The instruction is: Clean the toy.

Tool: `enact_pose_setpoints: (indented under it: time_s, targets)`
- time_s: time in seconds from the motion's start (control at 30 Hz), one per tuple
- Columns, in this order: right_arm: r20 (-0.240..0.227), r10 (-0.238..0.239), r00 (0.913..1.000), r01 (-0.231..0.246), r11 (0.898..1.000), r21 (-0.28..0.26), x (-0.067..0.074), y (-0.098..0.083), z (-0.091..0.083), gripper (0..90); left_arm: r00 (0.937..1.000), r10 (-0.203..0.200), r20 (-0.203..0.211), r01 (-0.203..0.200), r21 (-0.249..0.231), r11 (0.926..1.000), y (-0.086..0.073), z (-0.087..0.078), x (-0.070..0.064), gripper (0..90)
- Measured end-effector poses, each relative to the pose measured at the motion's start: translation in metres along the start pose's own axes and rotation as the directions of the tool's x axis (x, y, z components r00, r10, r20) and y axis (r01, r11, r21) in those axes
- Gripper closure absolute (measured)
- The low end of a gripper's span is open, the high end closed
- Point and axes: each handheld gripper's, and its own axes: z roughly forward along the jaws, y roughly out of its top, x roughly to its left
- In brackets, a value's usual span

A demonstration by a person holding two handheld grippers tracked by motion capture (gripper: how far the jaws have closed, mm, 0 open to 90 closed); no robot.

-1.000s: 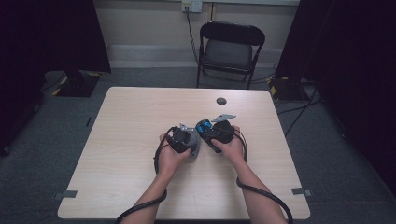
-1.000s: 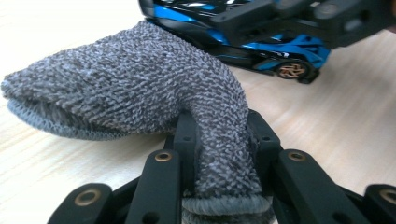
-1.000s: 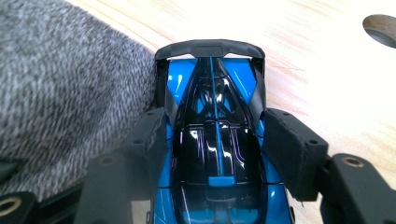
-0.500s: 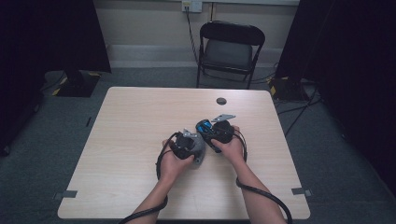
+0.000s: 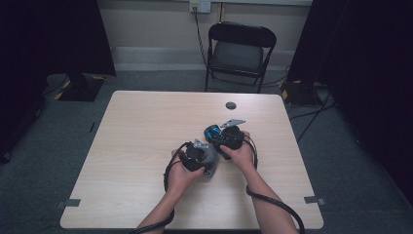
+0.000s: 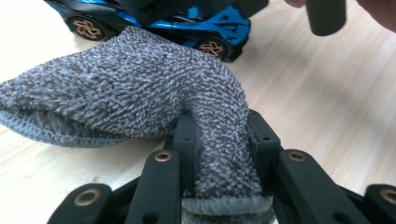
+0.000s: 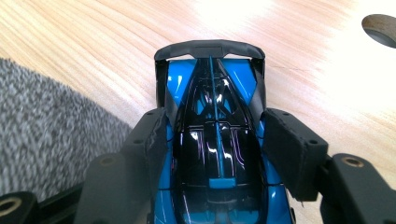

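A blue and black toy car [image 7: 215,135] is clamped at its sides by my right gripper [image 7: 215,149], near the middle of the table in the high view, toy car [image 5: 213,132], right gripper [image 5: 225,138]. A grey fuzzy cloth [image 6: 140,93] lies on the table beside the car. My left gripper [image 6: 218,140] is shut on a bunched fold of it. From above, the left gripper [image 5: 197,155] sits just left of the right one, with the cloth [image 5: 210,157] between them. In the left gripper view the car [image 6: 187,23] stands just behind the cloth.
The light wooden table [image 5: 146,126] has a round cable hole [image 5: 231,105] toward its far right side. A black folding chair [image 5: 238,53] stands beyond the far edge. Cables trail from both grippers toward the near edge.
The left gripper with the cloth has shifted a little toward the near edge and right. The right gripper with the car has stayed almost where it was.
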Motion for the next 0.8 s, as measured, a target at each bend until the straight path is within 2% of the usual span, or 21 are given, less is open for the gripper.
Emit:
enact_pose_setpoints:
  time_s: [0.3,0.43,0.53,0.8]
  targets:
    - [0.002,0.001,1.0,-0.001,1.0,0.004,0.0,0.001,0.0,40.6,0.9989,0.039,0.024,-0.04,0.006,0.9992,-0.006,0.001,-0.014,70.4]
    - [0.003,0.0,1.0,0.0,1.0,0.002,0.0,0.0,0.0,40.6,0.9985,0.04,0.039,-0.04,0.003,0.9992,-0.009,0.0,-0.019,70.4]
    - [0.004,0.003,1.0,-0.003,1.0,0.002,0.001,0.0,0.0,40.6,0.9973,0.043,0.06,-0.043,0.008,0.999,-0.01,-0.001,-0.022,70.4]
    - [0.005,0.005,1.0,-0.005,1.0,0.005,0.001,0.001,0.0,40.6,0.9934,0.077,0.085,-0.078,0.018,0.9968,-0.013,-0.003,-0.033,70.4]
